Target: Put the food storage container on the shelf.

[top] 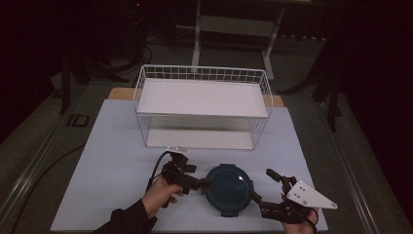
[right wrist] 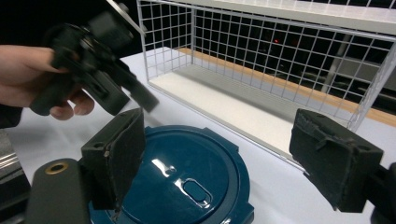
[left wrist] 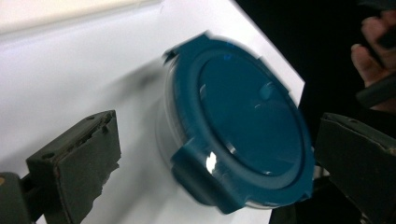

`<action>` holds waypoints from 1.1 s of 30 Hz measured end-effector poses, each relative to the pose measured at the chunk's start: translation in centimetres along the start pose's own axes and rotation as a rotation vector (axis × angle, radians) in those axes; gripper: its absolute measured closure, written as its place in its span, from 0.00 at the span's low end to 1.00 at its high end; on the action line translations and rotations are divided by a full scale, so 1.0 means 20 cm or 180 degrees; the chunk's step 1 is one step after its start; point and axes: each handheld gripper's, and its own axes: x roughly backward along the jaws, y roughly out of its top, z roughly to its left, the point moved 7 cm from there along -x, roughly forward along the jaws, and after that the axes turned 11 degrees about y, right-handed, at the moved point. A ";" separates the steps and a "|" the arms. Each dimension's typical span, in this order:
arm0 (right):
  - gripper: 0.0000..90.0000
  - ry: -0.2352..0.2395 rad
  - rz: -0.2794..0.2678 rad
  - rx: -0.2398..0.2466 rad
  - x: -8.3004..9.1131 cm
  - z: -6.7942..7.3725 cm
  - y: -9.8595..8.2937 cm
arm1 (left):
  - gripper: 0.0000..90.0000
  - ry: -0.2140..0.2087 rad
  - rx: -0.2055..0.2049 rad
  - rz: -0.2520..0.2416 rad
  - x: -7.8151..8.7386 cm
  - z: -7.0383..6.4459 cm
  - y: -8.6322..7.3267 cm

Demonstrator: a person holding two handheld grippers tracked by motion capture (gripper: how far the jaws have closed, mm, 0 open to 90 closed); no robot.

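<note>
The left gripper [top: 204,183] has its fingers [left wrist: 79,163] spread wide apart, one pad on each side of the round container [top: 229,189] with the dark blue lid, gripping nothing. In the high view its tip reaches the container's left rim; whether it touches cannot be told. The right gripper [top: 263,187] also has its fingers [right wrist: 116,156] well apart, flanking the container from its right side. The container sits on the white worktop [top: 112,161], just in front of the white wire basket [top: 202,107], which stands behind it.
</note>
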 end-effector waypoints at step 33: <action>0.13 -0.0321 0.0226 -0.0351 0.04 -0.10 -0.07 | 0.57 -0.0518 0.1034 0.0777 -0.08 0.03 -0.10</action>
